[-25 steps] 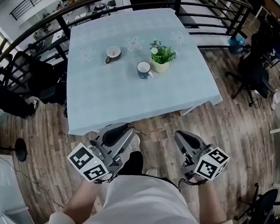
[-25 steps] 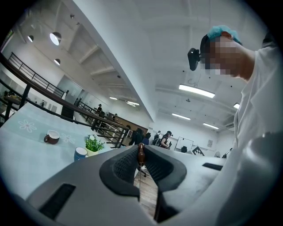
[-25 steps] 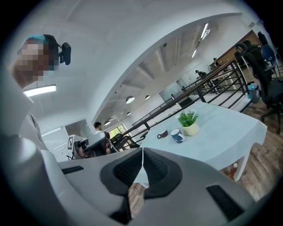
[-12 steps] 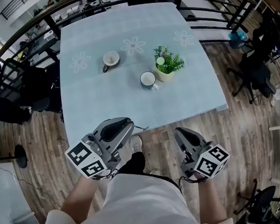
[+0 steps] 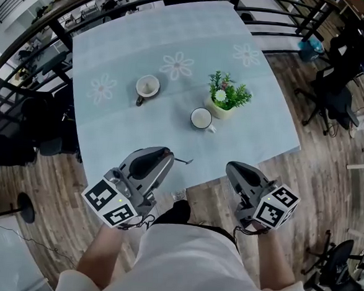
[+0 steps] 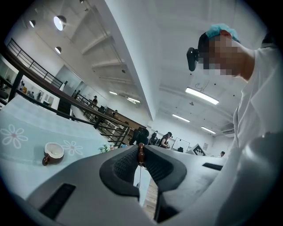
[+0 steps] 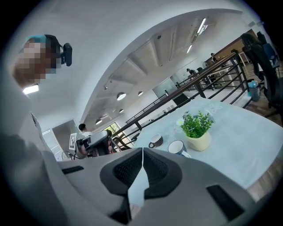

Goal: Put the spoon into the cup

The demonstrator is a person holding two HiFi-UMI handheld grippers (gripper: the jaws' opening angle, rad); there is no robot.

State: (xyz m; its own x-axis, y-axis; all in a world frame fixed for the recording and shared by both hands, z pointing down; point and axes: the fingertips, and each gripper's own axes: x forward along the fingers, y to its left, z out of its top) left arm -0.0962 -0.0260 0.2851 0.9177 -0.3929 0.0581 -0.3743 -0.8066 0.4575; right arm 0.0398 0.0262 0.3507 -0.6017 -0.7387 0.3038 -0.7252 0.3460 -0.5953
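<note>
Spoon (image 5: 183,161): pinched between the closed jaws of the left gripper (image 5: 168,156), over the near edge of the table (image 5: 108,130). Blue cup (image 5: 202,119) stands at 1 o'clock from it, brown cup (image 5: 147,86) at 11 o'clock, potted plant (image 5: 227,96) just beyond the blue cup. Right gripper (image 5: 233,169): jaws pressed together, empty.

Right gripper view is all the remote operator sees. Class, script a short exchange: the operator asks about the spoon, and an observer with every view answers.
Operator: Where is the spoon?
Observer: The left gripper has its jaws shut on the spoon.
Operator: Has it reached a cup?
Observer: No. In the head view its free end juts out near the table's front edge, well apart from the blue mug.
</note>
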